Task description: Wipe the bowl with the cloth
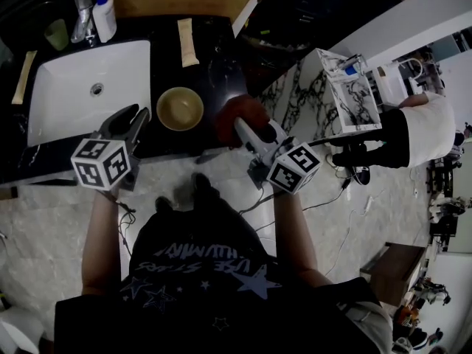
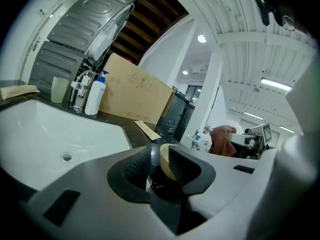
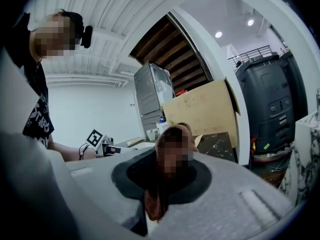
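A tan bowl [image 1: 179, 108] stands upright on the black counter [image 1: 214, 57], just right of the white sink [image 1: 88, 87]. My left gripper [image 1: 135, 116] is open at the counter's front edge, its tips a little left of the bowl and apart from it. In the left gripper view the bowl [image 2: 165, 160] shows through the gap of the open left gripper [image 2: 159, 158]. My right gripper [image 1: 242, 126] is shut on a reddish-brown cloth [image 1: 237, 115], held bunched just right of the bowl. In the right gripper view the cloth [image 3: 156, 201] hangs from the clamped right gripper [image 3: 167, 176].
A soap bottle [image 1: 105, 17], a tap and a green cup [image 1: 55, 34] stand behind the sink. A wooden strip [image 1: 187, 41] lies behind the bowl, and another lies at the sink's left. A marble pedestal [image 1: 352, 91] and a person's white sleeve [image 1: 428, 130] are at the right.
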